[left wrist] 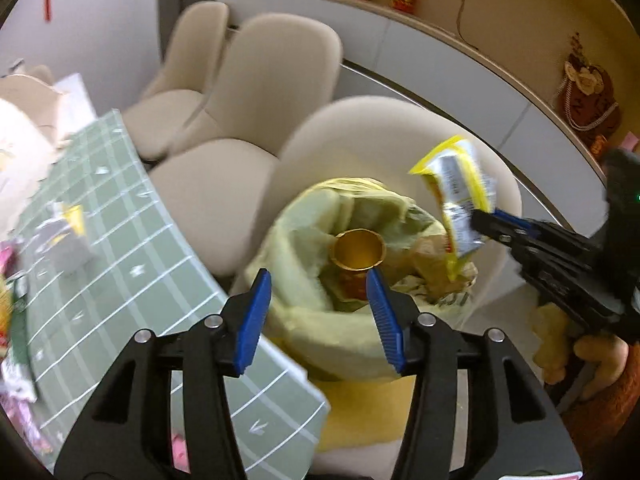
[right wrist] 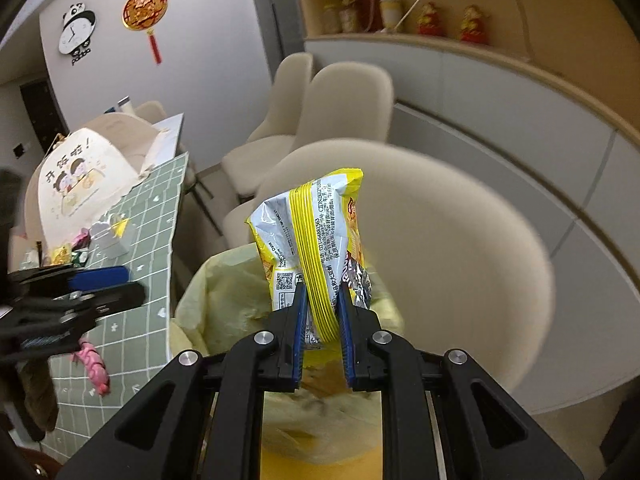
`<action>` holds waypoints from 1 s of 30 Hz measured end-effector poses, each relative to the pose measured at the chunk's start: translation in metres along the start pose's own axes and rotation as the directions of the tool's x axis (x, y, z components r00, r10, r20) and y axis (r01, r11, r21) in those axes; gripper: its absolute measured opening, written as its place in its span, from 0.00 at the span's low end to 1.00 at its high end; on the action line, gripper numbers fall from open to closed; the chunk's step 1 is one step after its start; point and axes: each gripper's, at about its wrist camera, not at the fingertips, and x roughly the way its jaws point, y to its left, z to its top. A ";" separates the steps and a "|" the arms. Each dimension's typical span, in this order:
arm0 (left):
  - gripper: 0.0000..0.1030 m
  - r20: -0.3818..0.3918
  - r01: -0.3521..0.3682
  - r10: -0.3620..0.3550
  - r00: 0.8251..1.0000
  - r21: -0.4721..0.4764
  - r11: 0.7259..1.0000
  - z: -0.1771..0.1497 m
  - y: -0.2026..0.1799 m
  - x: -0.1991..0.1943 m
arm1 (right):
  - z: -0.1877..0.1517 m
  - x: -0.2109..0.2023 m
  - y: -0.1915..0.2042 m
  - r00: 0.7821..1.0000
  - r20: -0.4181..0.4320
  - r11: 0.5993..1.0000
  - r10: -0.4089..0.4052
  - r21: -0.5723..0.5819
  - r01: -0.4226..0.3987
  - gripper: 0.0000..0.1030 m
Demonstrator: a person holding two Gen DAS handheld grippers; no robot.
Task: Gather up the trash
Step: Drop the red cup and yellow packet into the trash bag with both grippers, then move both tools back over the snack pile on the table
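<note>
- Right gripper [right wrist: 322, 312] pinches the upright yellow snack wrapper [right wrist: 316, 240], directly above the trash bag [left wrist: 320, 320] mouth.
- Left gripper [left wrist: 318, 276] jaws apart, gold paper cup [left wrist: 357, 254] free between them.

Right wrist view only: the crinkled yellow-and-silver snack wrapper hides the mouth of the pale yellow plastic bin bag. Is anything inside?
Observer: Yes. The left wrist view shows a shiny gold cup standing upright in the pale yellow plastic bin bag.
Operator: Is the left gripper holding it?
Observer: No. The left gripper is open, with its left pad clear of the cup.
Operator: Where is the wrapper relative to the cup?
Observer: The right gripper pinches the yellow-and-silver snack wrapper to the right of the cup.
</note>
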 end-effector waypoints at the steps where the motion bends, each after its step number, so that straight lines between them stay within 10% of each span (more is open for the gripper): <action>1: 0.47 0.006 -0.019 0.019 1.000 -0.015 1.000 -0.005 0.004 -0.007 | -0.001 0.007 0.001 1.000 -0.010 1.000 0.008 -0.002 -0.008 0.15; 16: 0.49 0.055 -0.164 0.168 0.984 -0.081 0.983 -0.049 0.039 -0.070 | -0.027 0.080 0.022 0.983 -0.181 1.000 0.005 0.004 -0.004 0.29; 30: 0.50 0.091 -0.150 0.161 0.983 -0.120 0.981 -0.082 0.072 -0.110 | -0.034 0.009 0.059 0.999 -0.038 0.999 -0.039 0.029 0.040 0.39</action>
